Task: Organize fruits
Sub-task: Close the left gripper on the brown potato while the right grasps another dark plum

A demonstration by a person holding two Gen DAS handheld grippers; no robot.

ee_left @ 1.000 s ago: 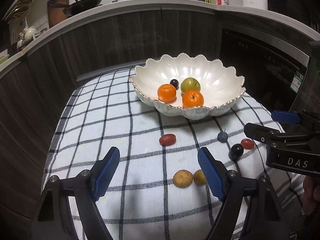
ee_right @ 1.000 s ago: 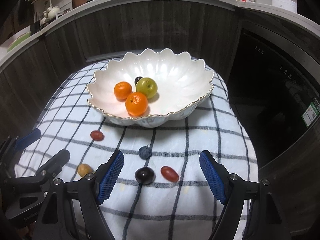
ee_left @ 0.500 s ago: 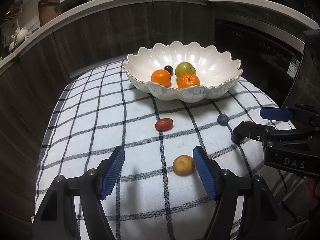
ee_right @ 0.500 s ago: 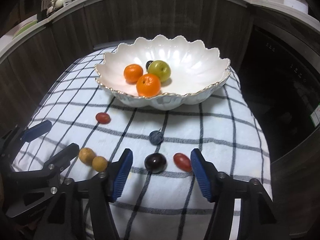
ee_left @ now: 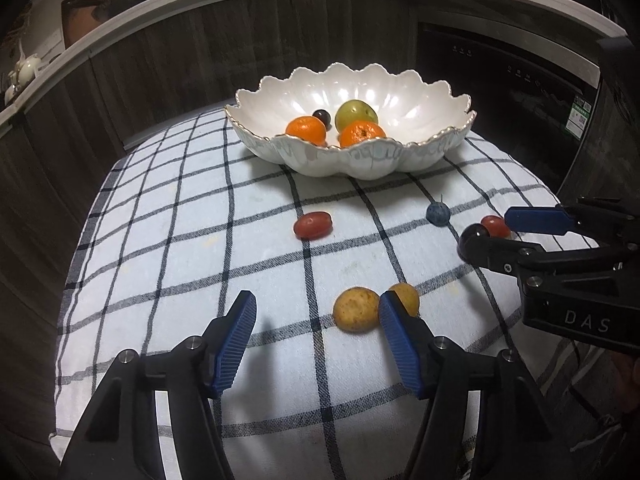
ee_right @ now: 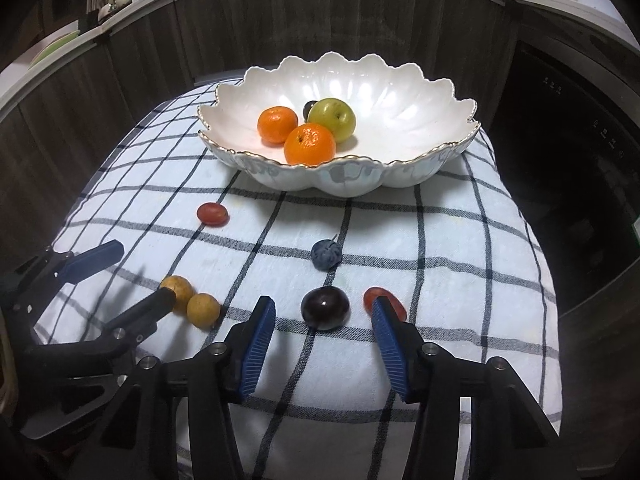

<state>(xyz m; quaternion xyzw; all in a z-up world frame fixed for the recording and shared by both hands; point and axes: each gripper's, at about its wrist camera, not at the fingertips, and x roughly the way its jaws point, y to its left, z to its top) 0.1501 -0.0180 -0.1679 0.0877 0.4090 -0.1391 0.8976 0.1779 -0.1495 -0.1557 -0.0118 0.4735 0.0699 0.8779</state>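
Observation:
A white scalloped bowl [ee_left: 440, 144] [ee_right: 400, 176] at the back of the checked cloth holds two oranges [ee_right: 310, 145], a green apple [ee_right: 333, 119] and a dark grape. On the cloth lie two yellow-brown fruits [ee_left: 356, 309] [ee_right: 203, 310], a red grape tomato [ee_left: 313, 225] [ee_right: 212, 214], a blueberry [ee_left: 437, 214] [ee_right: 326, 254], a dark plum [ee_right: 325, 307] and a second red tomato [ee_right: 384, 300]. My left gripper [ee_left: 318, 338] is open, low over the cloth beside the yellow-brown fruits. My right gripper [ee_right: 322, 344] is open, just short of the dark plum.
The checked cloth [ee_left: 180, 240] covers a small rounded table whose edges drop off on all sides. Dark wood cabinets [ee_left: 160, 60] curve behind. A dark appliance front [ee_right: 568, 140] stands at the right. Each gripper shows in the other's view, close together.
Both grippers have dropped lower and moved forward toward the loose fruits; their jaws have narrowed a little but stay open. No fruit has moved.

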